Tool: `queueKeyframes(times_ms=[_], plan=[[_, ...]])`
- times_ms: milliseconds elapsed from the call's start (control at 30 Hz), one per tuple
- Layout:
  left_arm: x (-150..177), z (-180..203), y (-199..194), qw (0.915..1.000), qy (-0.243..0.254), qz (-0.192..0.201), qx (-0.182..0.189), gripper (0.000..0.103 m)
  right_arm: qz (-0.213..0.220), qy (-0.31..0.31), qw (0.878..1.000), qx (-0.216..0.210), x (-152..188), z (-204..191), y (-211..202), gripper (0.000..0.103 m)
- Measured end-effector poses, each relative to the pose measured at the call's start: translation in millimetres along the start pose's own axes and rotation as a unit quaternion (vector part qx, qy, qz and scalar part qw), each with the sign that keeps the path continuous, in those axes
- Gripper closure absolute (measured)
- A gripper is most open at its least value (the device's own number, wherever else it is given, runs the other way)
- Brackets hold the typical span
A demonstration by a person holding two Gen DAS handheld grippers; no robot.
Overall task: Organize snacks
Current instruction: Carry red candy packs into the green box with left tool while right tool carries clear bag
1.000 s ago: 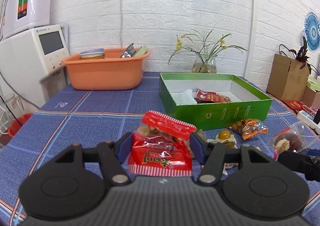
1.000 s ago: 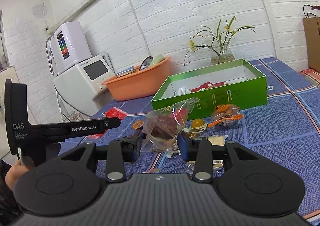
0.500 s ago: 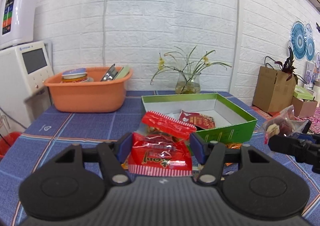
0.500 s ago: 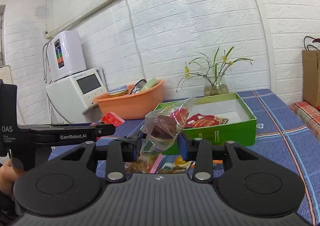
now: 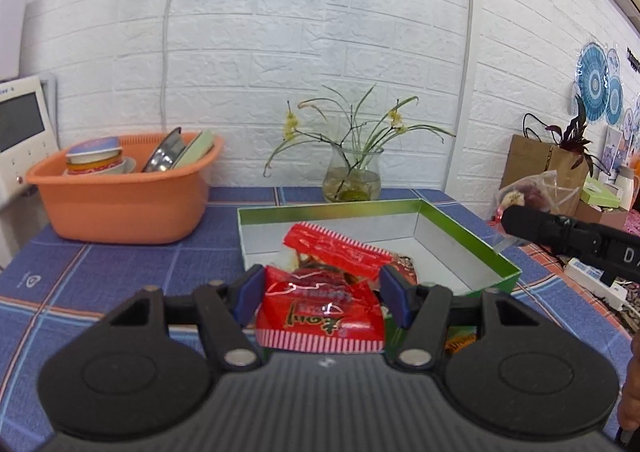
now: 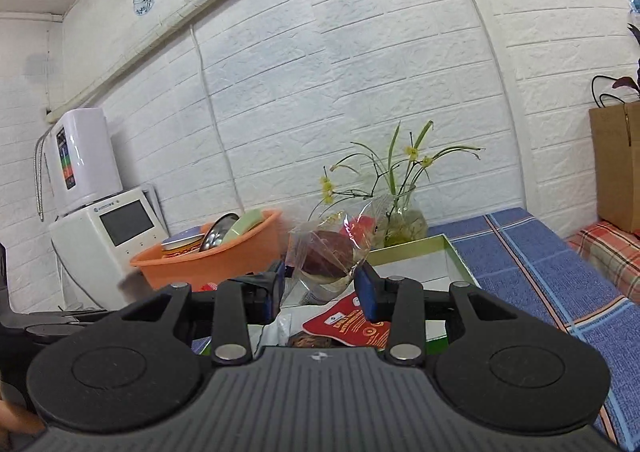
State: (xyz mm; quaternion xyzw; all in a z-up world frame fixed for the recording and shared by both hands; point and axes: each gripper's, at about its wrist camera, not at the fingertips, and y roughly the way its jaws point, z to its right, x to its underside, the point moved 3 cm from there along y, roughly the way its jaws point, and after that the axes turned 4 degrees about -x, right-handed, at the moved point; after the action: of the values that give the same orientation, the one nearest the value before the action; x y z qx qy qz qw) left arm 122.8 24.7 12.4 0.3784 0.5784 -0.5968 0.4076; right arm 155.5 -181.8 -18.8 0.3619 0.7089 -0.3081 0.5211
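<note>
My left gripper (image 5: 322, 298) is shut on a red snack packet (image 5: 320, 316) and holds it just in front of the open green box (image 5: 460, 248). My right gripper (image 6: 322, 286) is shut on a clear bag with a dark red snack (image 6: 326, 256) and holds it above the green box (image 6: 448, 252). A red packet (image 6: 352, 326) lies inside the box under the right gripper. The right gripper's arm and its clear bag (image 5: 528, 194) show at the right of the left wrist view.
An orange basin (image 5: 120, 208) with dishes stands at the back left. A glass vase with flowers (image 5: 352, 180) stands behind the box. A white appliance (image 6: 104, 232) is at the far left. A brown paper bag (image 5: 540, 164) stands at the right.
Both grippers have lifted and moved forward with their snacks, from the loose snacks in front of the box up to and over the green box.
</note>
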Motion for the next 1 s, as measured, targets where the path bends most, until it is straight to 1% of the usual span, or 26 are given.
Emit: queueKeyframes(times_ms=[100, 200, 333, 367, 433, 500, 600, 633, 800, 1000], plan=[[-3.1, 4.1, 19.1, 1.0, 0.004, 0.001, 0.003, 0.042, -0.004, 0.012, 1.0, 0.007, 4.5, 11.2, 10.3, 0.036], [-4.6, 7.3, 38.4, 1.0, -0.004, -0.004, 0.002, 0.042, -0.018, 0.019, 0.999, 0.021, 11.8, 22.8, 25.0, 0.036], [-5.8, 4.6, 52.5, 0.999, -0.038, 0.007, -0.023, 0.042, -0.02, 0.063, 0.997, 0.032, 15.3, 36.9, 42.3, 0.036], [-6.0, 3.8, 55.8, 0.9986, -0.045, 0.007, -0.027, 0.042, -0.027, 0.065, 0.997, 0.035, 14.5, 37.8, 47.4, 0.036], [-6.5, 2.8, 64.8, 0.9981, -0.047, 0.0, -0.038, 0.041, -0.056, 0.044, 0.997, 0.04, 12.0, 35.6, 61.8, 0.035], [-4.8, 3.1, 71.7, 0.9983, -0.039, -0.007, -0.043, 0.041, -0.066, 0.025, 0.996, 0.051, 15.3, 33.4, 68.9, 0.035], [-1.3, 2.3, 77.6, 0.9984, -0.031, -0.015, -0.045, 0.041, -0.087, 0.032, 0.994, 0.052, 24.5, 39.6, 75.7, 0.036], [-0.5, 1.6, 78.6, 0.9984, -0.03, -0.015, -0.045, 0.041, -0.091, 0.038, 0.994, 0.053, 26.7, 41.8, 76.9, 0.039], [0.4, -1.4, 81.2, 0.9983, -0.029, -0.021, -0.045, 0.039, -0.108, 0.041, 0.991, 0.061, 33.7, 44.8, 82.5, 0.039], [3.0, -1.7, 85.8, 0.9983, -0.026, -0.029, -0.044, 0.036, -0.105, 0.042, 0.992, 0.057, 33.1, 44.3, 82.5, 0.036]])
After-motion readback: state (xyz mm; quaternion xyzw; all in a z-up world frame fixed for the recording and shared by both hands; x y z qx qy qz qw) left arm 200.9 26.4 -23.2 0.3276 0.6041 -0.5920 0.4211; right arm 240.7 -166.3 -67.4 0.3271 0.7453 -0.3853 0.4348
